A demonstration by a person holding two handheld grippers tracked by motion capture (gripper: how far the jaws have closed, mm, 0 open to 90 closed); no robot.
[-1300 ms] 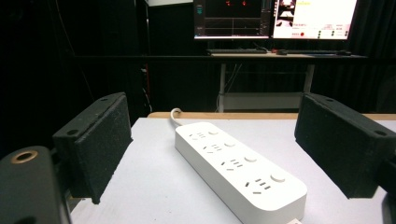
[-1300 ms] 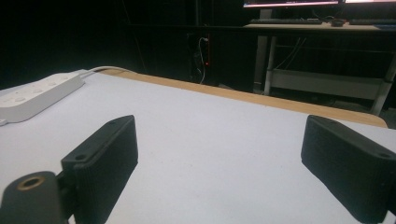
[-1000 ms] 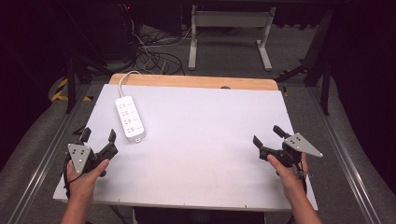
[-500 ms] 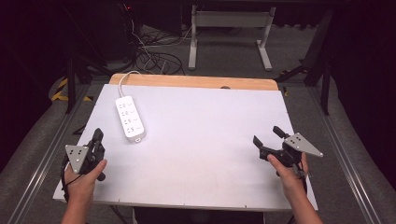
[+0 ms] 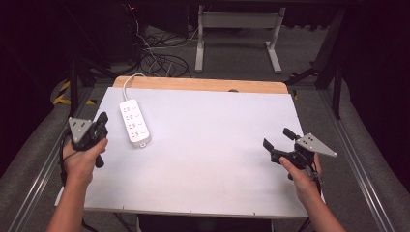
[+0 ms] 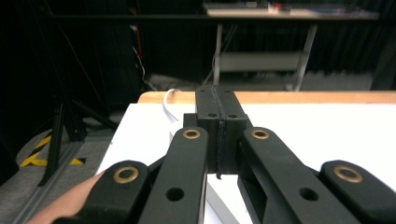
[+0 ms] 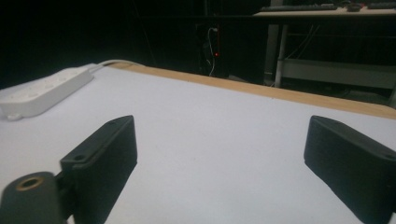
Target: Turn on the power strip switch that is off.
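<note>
High view: a white power strip [image 5: 134, 123] lies flat near the left rear corner of the white table [image 5: 208, 159], long axis running front to back, its white cord [image 5: 126, 83] curving off over the wooden back edge. The left gripper [image 5: 102, 119] is held just left of the strip, near its front end and apart from it. Left gripper view: the two black jaws stand pressed together with nothing between them, having just closed on empty air; past them a short loop of cord [image 6: 169, 103] shows at the table's far edge, and the pale block low between the linkage arms is probably the strip, though the framing is too tight to be sure. The right gripper [image 5: 278, 139] rests at the front right of the table, well apart from the strip. Right gripper view: jaws spread wide over bare tabletop, holding nothing, with the power strip [image 7: 44, 91] far off at the left.

Step in hand, as judged: approach of the left gripper to the strip, no grasp yet made. The next move calls for reopening the jaws wide enough to span the strip's narrow width, lowering them over it, then closing. No containers stand on the table.
</note>
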